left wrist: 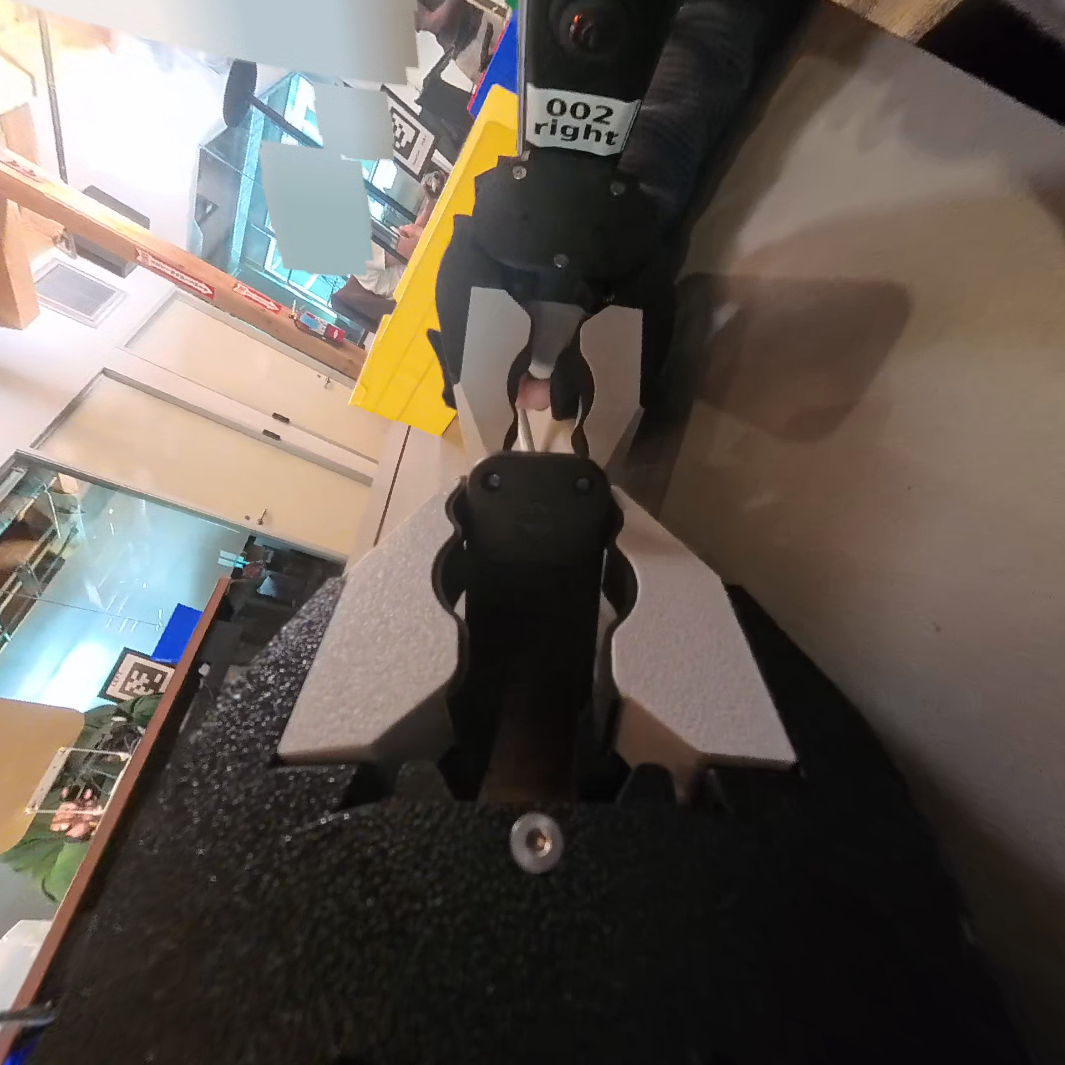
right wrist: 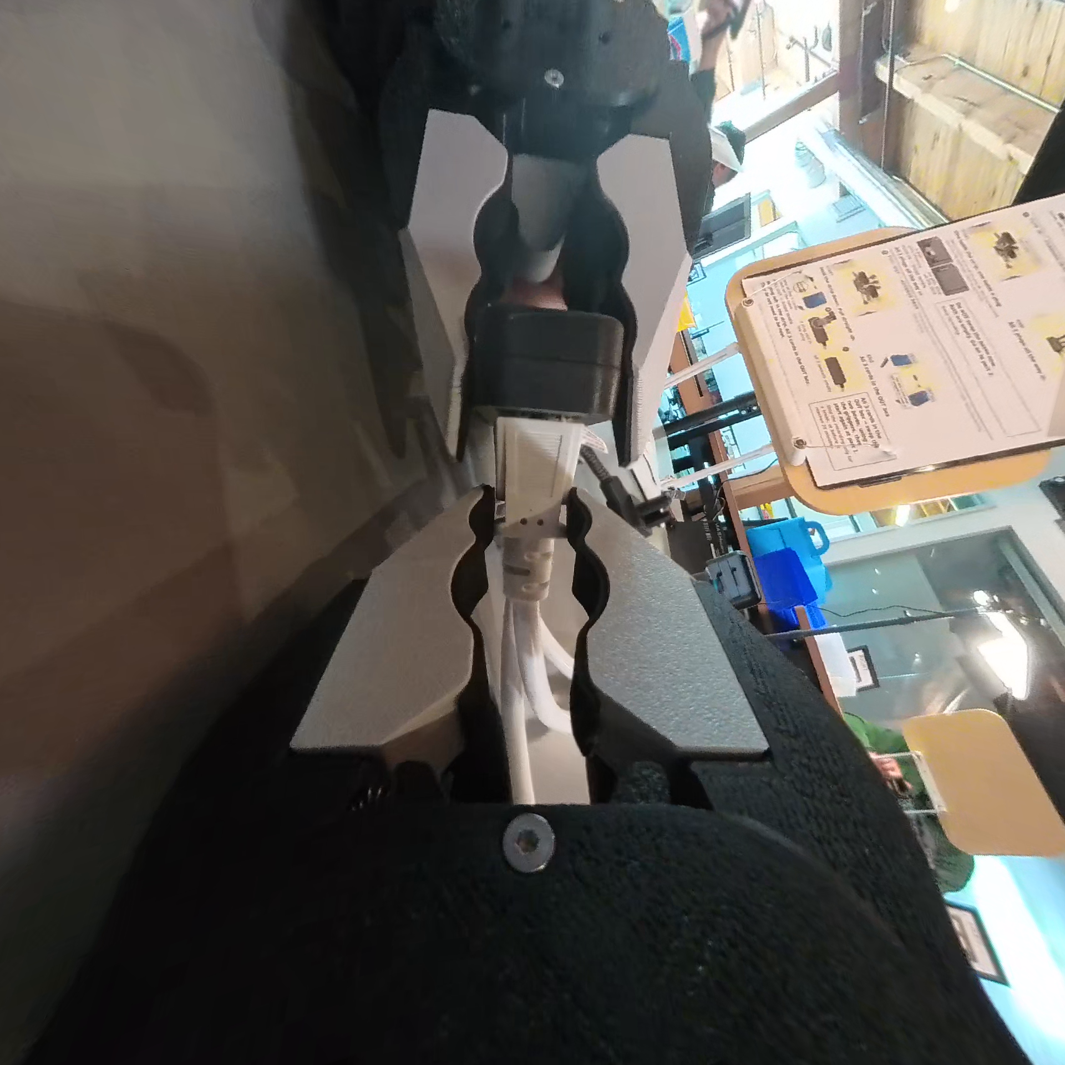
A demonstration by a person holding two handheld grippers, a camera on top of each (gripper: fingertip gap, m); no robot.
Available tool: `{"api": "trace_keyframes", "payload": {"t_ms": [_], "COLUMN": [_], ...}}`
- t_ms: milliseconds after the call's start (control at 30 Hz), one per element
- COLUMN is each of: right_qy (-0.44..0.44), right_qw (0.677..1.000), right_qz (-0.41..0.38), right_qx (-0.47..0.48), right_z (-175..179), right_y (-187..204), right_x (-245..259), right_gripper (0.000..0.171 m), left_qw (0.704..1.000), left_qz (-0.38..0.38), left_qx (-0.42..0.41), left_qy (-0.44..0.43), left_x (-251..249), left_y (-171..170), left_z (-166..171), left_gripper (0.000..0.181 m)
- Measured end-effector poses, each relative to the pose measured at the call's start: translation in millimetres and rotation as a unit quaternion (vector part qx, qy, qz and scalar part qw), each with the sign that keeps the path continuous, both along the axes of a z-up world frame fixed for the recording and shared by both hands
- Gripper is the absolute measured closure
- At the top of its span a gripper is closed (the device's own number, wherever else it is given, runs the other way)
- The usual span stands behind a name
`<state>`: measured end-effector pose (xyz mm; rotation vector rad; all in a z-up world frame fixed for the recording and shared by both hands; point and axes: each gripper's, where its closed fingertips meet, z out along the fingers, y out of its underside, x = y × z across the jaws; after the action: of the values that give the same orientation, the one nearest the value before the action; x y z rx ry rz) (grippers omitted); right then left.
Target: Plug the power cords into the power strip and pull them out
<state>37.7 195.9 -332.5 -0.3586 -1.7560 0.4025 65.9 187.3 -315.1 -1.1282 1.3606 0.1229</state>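
Note:
My left gripper (left wrist: 536,501) is shut on a black power strip (left wrist: 533,576), gripping it by both sides. The strip also shows in the right wrist view (right wrist: 547,369), held by the left gripper (right wrist: 547,441). My right gripper (right wrist: 530,501) faces it and is shut on a white plug (right wrist: 533,461). The plug's front presses against the strip's face and its prongs are hidden. The white cord (right wrist: 518,691) trails back between my right fingers. In the left wrist view the right gripper (left wrist: 544,444) sits just beyond the strip's far end.
Both grippers hover over a beige tabletop (left wrist: 864,518). A yellow bin (left wrist: 415,323) stands at the table's edge. A black braided cable (right wrist: 611,484) hangs beside the strip. Blue bins (right wrist: 784,570) and a wooden board with a printed sheet (right wrist: 922,346) lie beyond. Less than 4 cm separates the two grippers' tips.

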Motion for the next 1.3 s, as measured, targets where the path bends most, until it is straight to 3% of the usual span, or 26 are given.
{"api": "trace_keyframes", "payload": {"t_ms": [267, 1033, 1100, 1167, 1300], "right_qy": [0.0, 0.003, 0.001, 0.002, 0.003], "right_qw": [1.0, 1.0, 1.0, 1.0, 1.0], "right_qz": [-0.027, -0.01, -0.014, -0.016, -0.017], "right_qx": [0.007, 0.013, 0.016, 0.001, 0.003], "right_z": [2.6, 2.5, 1.5, 3.6, 3.3], "right_y": [-1.0, -16.0, -15.3, -15.6, -15.9], "right_x": [2.5, 6.7, 4.8, 3.2, 2.1], "right_gripper": [0.147, 0.147, 0.147, 0.147, 0.147], "left_qw": [0.999, 0.998, 0.997, 0.995, 0.994], "left_qz": [0.043, 0.056, 0.069, 0.094, 0.097], "left_qx": [-0.028, 0.024, 0.024, 0.024, 0.032], "left_qy": [0.001, 0.027, 0.012, 0.021, 0.03], "left_x": [-8.4, -9.5, -7.3, -8.3, 0.1], "left_y": [-1.3, -12.0, -10.0, -3.9, -2.4], "left_z": [-3.8, -8.4, -4.4, -6.8, -7.7], "left_gripper": [0.138, 0.136, 0.128, 0.108, 0.109]}}
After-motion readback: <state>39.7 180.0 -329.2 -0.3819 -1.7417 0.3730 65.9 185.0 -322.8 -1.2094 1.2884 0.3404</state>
